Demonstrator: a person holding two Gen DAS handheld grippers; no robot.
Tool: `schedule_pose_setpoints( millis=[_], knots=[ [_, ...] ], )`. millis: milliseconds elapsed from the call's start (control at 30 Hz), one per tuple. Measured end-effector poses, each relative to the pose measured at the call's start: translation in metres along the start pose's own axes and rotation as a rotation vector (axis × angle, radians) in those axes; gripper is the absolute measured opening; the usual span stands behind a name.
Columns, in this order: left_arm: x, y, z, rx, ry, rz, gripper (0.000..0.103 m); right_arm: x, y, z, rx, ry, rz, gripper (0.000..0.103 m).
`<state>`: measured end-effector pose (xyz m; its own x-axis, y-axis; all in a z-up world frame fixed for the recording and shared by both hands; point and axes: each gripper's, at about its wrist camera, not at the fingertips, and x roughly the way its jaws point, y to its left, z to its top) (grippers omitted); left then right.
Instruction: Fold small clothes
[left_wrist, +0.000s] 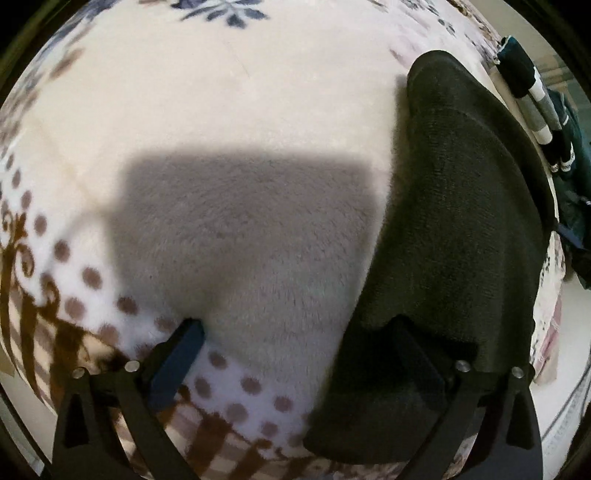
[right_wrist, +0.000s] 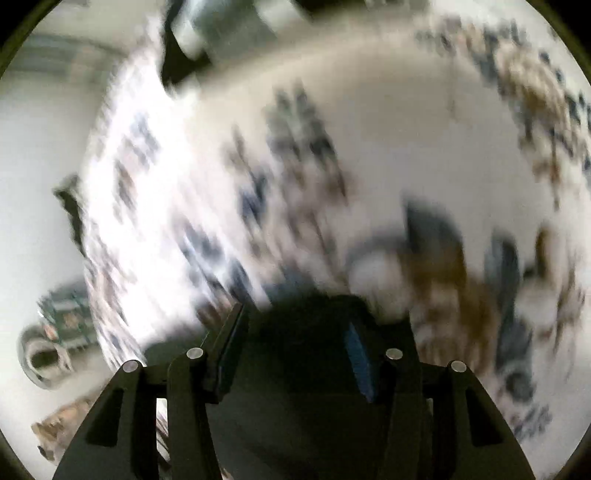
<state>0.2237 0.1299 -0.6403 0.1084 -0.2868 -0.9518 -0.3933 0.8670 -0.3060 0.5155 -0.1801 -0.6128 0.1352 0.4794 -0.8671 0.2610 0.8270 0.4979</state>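
Observation:
A dark green-black small garment (left_wrist: 469, 206) lies on a cream patterned fleece blanket (left_wrist: 236, 103), running from upper right down to the bottom right. My left gripper (left_wrist: 295, 343) is open just above the blanket; its right finger (left_wrist: 413, 365) rests on the garment's lower end, its left finger (left_wrist: 181, 354) on the bare blanket. In the right wrist view, which is blurred by motion, my right gripper (right_wrist: 295, 343) has its jaws apart with dark cloth (right_wrist: 303, 354) between them; whether it grips the cloth is unclear.
More dark clothes and striped socks (left_wrist: 543, 110) lie at the blanket's far right edge. The blanket's edge and pale floor (right_wrist: 33, 155) show at left in the right wrist view, with a round metal object (right_wrist: 40, 354) on the floor.

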Motion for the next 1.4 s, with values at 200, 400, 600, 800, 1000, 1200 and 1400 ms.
schedule_pose_setpoints(
  millis=[200,400,600,800,1000,1200,1400],
  knots=[
    [-0.03,0.002,0.006,-0.076,0.017,-0.05,0.103,-0.034,-0.019,-0.005,-0.1,0.031,0.021,0.054],
    [-0.064,-0.019,0.052,-0.021,-0.132,-0.119,0.103,-0.012,-0.039,-0.011,-0.12,0.078,0.044,0.054],
    [-0.027,-0.061,0.121,0.076,-0.101,-0.158,0.065,0.019,-0.027,-0.006,-0.129,0.093,0.122,0.007],
    [-0.038,-0.067,0.132,0.019,-0.146,-0.305,0.018,0.01,-0.018,0.012,-0.108,-0.054,0.014,0.005],
    [-0.042,-0.05,0.124,-0.067,-0.115,-0.372,0.04,0.057,-0.021,0.029,-0.089,0.159,-0.123,0.005],
    [-0.07,-0.046,0.081,0.02,-0.187,-0.359,0.06,0.005,0.03,0.04,-0.202,0.103,-0.021,0.047],
    [-0.044,-0.065,0.061,0.116,-0.169,-0.273,0.06,0.076,0.164,0.011,-0.534,0.385,0.086,0.05]
  ],
)
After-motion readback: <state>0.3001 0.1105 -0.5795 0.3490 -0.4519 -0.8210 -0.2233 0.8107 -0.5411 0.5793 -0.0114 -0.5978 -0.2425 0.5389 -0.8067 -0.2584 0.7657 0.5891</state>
